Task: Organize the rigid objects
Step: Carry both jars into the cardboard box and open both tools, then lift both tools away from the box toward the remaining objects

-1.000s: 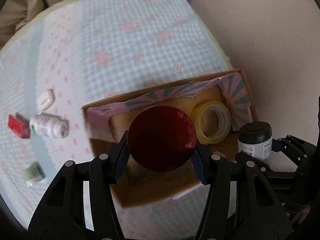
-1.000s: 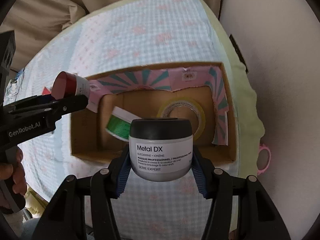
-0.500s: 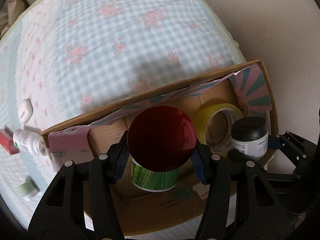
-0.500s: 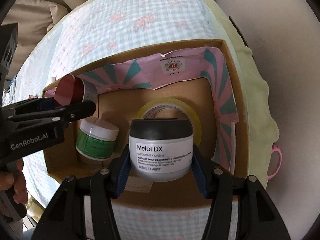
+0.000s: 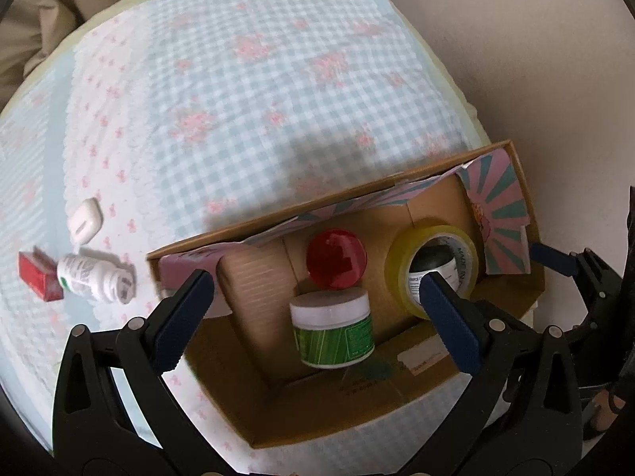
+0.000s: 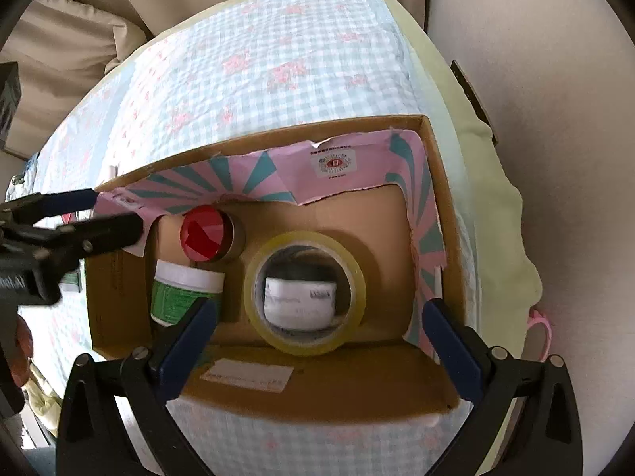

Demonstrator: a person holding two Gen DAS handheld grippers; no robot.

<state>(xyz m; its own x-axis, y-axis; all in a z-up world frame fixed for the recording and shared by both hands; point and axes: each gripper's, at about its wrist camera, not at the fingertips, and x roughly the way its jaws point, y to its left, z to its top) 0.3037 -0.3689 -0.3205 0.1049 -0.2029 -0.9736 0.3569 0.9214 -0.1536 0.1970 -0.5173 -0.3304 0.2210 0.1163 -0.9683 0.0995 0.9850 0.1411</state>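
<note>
A cardboard box [image 5: 357, 412] [image 6: 317, 392] lies on the checked bedspread. Inside it stand a red-lidded jar [image 5: 336, 258] [image 6: 206, 234], a green-labelled jar [image 5: 332, 329] [image 6: 178, 291] and a yellow tape roll [image 5: 432, 269] [image 6: 304, 291]. The black-lidded Metal DX jar [image 5: 434, 265] [image 6: 299, 303] sits inside the tape roll. My left gripper [image 5: 317, 317] is open and empty above the box. My right gripper [image 6: 317, 341] is open and empty above the tape roll.
Left of the box on the bedspread lie a white pill bottle [image 5: 93, 279], a red small box [image 5: 37, 279] and a white earbud case [image 5: 84, 220]. A wall [image 5: 535, 59] runs along the right. Pillows [image 6: 63, 39] lie at the far end.
Both grippers have opened. The red-lidded jar now stands in the box behind the green jar. The Metal DX jar now sits inside the tape roll. Both grippers have drawn back.
</note>
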